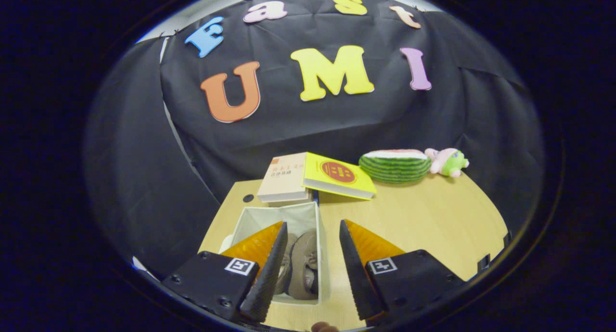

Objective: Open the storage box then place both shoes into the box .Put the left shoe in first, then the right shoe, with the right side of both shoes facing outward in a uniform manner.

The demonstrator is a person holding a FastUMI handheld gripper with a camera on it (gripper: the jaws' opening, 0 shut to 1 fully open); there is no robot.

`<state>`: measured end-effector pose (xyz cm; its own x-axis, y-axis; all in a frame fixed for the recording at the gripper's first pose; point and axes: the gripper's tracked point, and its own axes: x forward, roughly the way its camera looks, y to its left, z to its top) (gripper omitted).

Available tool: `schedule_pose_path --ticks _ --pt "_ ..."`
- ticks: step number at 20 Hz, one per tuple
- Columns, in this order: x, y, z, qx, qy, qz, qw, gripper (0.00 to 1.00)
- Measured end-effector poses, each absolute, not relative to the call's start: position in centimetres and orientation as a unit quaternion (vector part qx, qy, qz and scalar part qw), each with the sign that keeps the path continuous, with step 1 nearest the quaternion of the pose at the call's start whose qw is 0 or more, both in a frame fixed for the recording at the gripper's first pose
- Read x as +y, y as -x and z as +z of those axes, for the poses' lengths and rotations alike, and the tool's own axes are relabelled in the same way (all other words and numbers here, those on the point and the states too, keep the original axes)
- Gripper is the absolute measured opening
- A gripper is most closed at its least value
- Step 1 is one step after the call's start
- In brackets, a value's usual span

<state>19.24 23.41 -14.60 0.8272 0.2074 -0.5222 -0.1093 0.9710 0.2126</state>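
A white fabric storage box (308, 211) stands open on the wooden table (423, 221), below and just ahead of my fingers. Inside it lie two grey-brown shoes (304, 264) side by side, partly hidden by my left finger (267, 269). My gripper (310, 233) hovers above the box, open, with nothing between its fingers. The right finger (353, 269) hangs over the box's right wall and the table beside it.
Two books, a cream one (284, 178) and a yellow one (339, 175), lie just beyond the box. Farther right at the table's back sit a plush watermelon slice (395, 166) and a small pink-and-green plush toy (448, 162). A fingertip (323, 327) shows under the gripper.
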Motion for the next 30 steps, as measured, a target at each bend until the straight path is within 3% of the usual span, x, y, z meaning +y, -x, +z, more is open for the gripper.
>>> schedule_pose_path --ticks 1,2,7,17,30 --pt "22.8 -19.0 -13.7 0.266 -0.086 0.082 0.957 0.76" --pt "22.3 -18.6 -13.0 0.255 -0.086 0.081 0.960 0.92" --pt "19.4 -16.0 -9.0 0.170 -0.080 0.093 0.978 1.00" --pt "12.2 -9.5 -4.1 0.019 -0.045 0.059 0.997 1.00" --pt "15.0 -4.0 -5.9 0.024 -0.026 0.086 0.996 1.00"
